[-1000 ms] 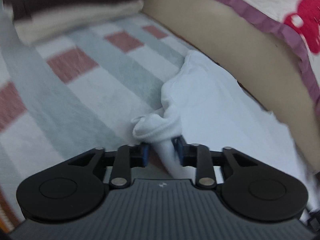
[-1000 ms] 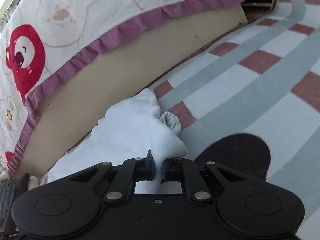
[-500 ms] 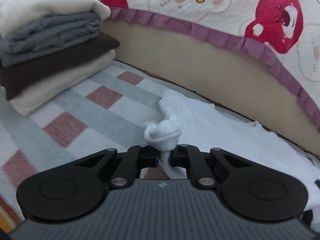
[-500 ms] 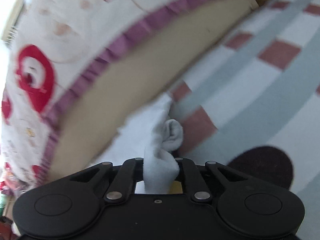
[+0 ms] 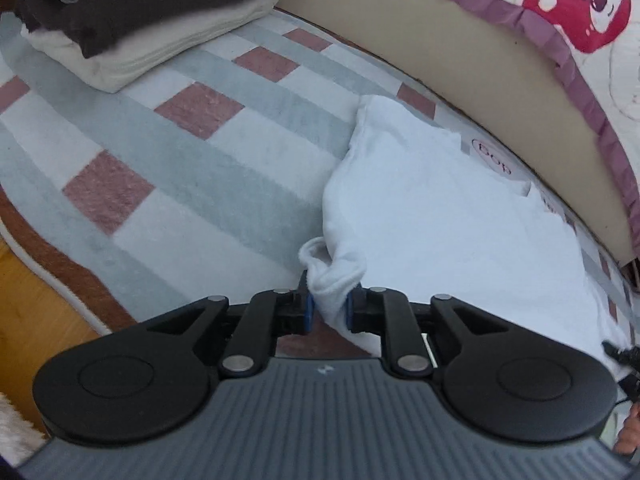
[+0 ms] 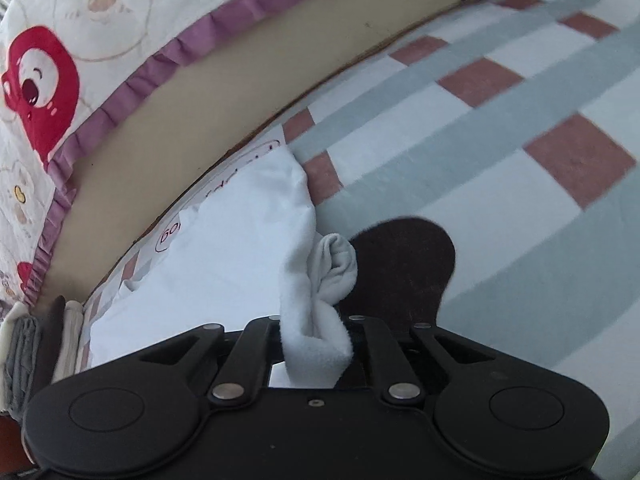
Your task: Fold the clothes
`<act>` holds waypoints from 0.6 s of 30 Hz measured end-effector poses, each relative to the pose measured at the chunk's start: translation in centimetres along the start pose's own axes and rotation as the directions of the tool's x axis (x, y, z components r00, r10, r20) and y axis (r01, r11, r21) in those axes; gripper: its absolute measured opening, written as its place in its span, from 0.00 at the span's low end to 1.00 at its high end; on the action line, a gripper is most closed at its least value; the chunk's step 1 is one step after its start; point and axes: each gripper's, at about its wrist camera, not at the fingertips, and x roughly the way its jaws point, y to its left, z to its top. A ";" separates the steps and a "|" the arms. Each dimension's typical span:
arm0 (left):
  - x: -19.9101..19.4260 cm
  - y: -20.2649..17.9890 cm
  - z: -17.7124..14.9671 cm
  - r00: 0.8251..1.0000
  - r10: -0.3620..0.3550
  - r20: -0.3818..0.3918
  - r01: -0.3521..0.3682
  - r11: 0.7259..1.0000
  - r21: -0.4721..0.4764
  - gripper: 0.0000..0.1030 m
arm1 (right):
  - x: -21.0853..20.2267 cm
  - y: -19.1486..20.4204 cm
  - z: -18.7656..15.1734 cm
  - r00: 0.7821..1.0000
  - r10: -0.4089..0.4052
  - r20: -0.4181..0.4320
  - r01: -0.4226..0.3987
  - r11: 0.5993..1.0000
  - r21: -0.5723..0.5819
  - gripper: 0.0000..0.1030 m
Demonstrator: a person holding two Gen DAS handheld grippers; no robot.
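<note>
A white garment lies on the checked rug, close beside the bed's tan side. Each claw has a bunched corner of it. The left claw has a little roll of white cloth between its blue pads, and its jaws are opening a bit, yet the cloth still sits tight between them. The right claw is squeezed together on a thick twist of the cloth, which hides its pads. I think the two corners are held this way so the garment can be lifted and spread out flat before folding. Far to the left sits a neat pile of folded clothes, likely where this one goes after.
</note>
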 end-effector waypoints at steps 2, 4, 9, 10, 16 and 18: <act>0.4 0.6 -0.2 0.997 0.066 -0.044 -0.067 0.998 -0.021 0.15 | -0.1 0.2 -0.1 1.000 -0.009 0.001 0.009 1.000 -0.016 0.09; 0.9 1.2 -0.2 0.965 0.254 -0.063 -0.253 0.967 0.016 0.12 | 0.0 0.1 -0.4 1.000 -0.020 -0.002 0.020 1.000 -0.018 0.09; -1.1 1.8 1.5 1.000 0.020 -0.005 -0.021 0.996 -0.085 0.11 | 0.0 -0.3 -0.4 1.000 -0.018 -0.003 0.018 1.000 -0.001 0.09; -1.4 1.0 1.7 1.000 -0.011 0.011 0.011 0.999 -0.044 0.11 | 0.0 -0.1 -0.4 1.000 -0.019 -0.001 0.019 1.000 -0.007 0.09; 3.4 -6.3 1.3 0.949 -0.192 -0.252 0.227 0.967 0.117 0.12 | -1.2 2.2 0.3 1.000 -0.011 0.014 0.012 0.996 -0.087 0.09; 5.8 -8.5 0.9 0.889 -0.212 -0.405 0.310 0.931 0.193 0.15 | -2.1 4.5 0.9 1.000 -0.005 0.019 0.008 0.986 -0.166 0.09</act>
